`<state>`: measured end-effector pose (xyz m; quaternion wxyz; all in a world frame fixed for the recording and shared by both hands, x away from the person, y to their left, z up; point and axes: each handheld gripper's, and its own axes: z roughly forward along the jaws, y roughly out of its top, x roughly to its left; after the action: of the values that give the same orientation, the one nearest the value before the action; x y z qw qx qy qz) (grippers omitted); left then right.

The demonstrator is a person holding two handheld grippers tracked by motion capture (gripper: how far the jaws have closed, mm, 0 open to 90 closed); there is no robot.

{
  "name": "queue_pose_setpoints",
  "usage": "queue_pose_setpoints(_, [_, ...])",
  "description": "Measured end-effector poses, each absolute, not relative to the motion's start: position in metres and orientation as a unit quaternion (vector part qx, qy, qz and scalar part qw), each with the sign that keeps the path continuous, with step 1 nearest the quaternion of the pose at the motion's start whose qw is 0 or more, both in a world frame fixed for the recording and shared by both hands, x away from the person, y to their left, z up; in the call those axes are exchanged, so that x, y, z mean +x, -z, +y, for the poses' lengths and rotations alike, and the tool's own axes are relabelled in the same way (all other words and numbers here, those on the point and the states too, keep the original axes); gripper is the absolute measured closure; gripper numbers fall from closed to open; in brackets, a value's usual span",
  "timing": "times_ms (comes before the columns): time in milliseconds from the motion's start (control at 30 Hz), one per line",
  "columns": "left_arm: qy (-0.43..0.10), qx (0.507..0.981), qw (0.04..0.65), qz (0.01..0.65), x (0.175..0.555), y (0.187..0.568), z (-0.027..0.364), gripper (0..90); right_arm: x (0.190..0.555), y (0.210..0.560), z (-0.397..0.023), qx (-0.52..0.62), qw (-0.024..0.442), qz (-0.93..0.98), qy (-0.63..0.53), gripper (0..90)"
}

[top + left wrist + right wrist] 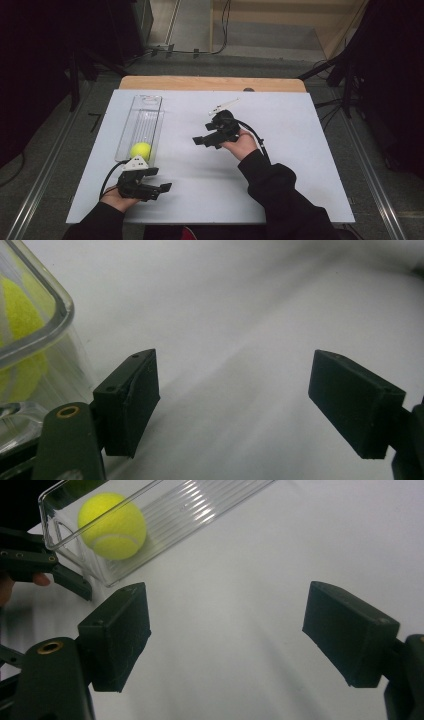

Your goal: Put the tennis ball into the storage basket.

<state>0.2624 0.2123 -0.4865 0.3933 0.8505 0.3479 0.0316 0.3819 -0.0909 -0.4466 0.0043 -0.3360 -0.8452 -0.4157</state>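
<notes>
Tennis ball (141,150) sits in clear bin (142,120), just ahead of left gripper (159,181), partly cut off in its view. Both grippers wide, empty; right gripper (203,140) well apart. No legible markings.

I'm seeing white sheet (300,165) covering wooden table (210,83), grey floor (65,150) running around it. Cables (220,30) trailing across floor behind table. Dark stands (345,70) flanking both sides, room edges sitting in shadow.
</notes>
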Motion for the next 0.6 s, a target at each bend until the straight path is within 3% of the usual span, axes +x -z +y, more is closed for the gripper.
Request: queue_pose_setpoints(600, [-0.032,0.85,0.397,0.346,0.261,0.485,0.212,21.2,0.369,0.447,-0.12,-0.353,-0.008,-0.838,0.416,17.7])
